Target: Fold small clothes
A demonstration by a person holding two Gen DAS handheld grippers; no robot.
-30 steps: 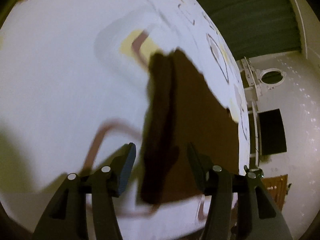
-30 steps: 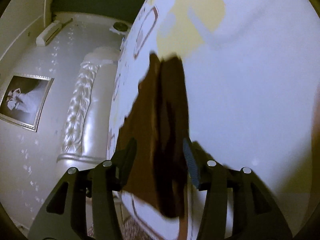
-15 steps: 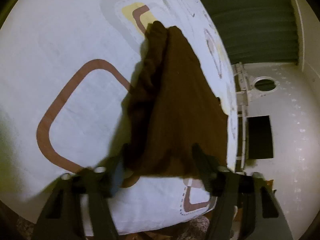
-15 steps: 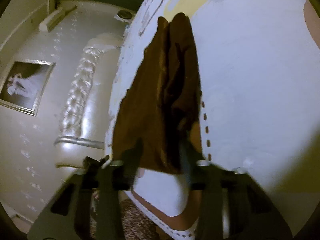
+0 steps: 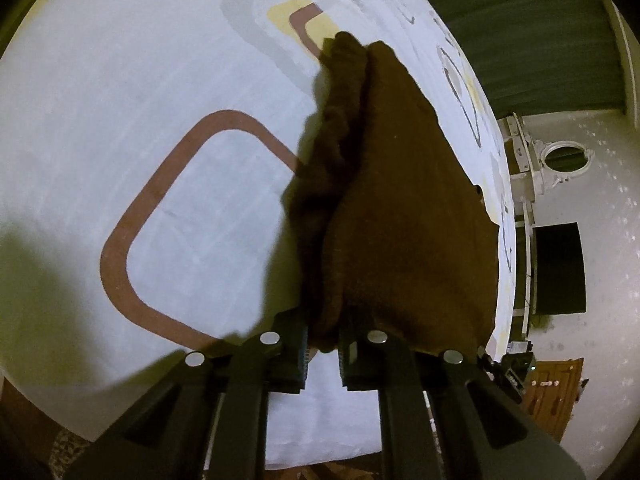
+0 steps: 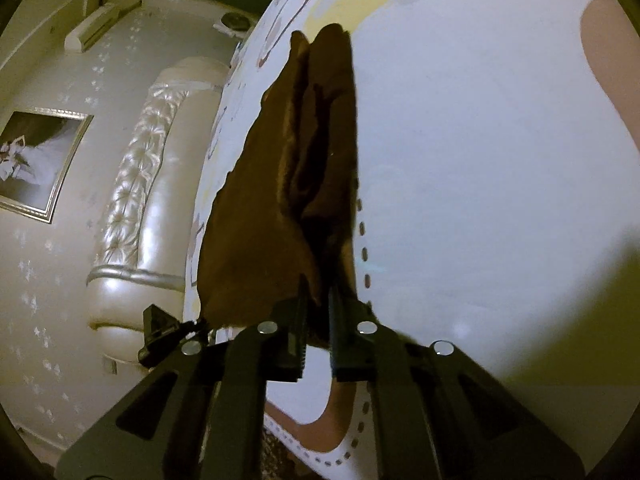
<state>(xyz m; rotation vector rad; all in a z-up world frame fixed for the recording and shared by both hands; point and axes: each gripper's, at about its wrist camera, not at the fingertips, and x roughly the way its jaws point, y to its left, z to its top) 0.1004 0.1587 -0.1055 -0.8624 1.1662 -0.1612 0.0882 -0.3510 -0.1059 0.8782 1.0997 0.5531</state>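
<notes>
A dark brown garment (image 5: 400,208) hangs stretched between my two grippers above a white bed sheet (image 5: 120,100) with rounded brown, grey and yellow shapes. My left gripper (image 5: 323,350) is shut on one near corner of the garment. My right gripper (image 6: 318,340) is shut on the other near corner of the same garment (image 6: 280,208). The cloth bunches in vertical folds at each grip, and its far end reaches down toward the sheet.
A tufted cream headboard (image 6: 140,208) and a framed picture (image 6: 32,160) are to the left in the right wrist view. A white dresser with an oval mirror (image 5: 564,156) and green curtain (image 5: 520,20) stand past the bed edge in the left wrist view.
Both grippers went from open around the garment's edge to shut on it. Both cameras pulled back, showing more of the bed.
</notes>
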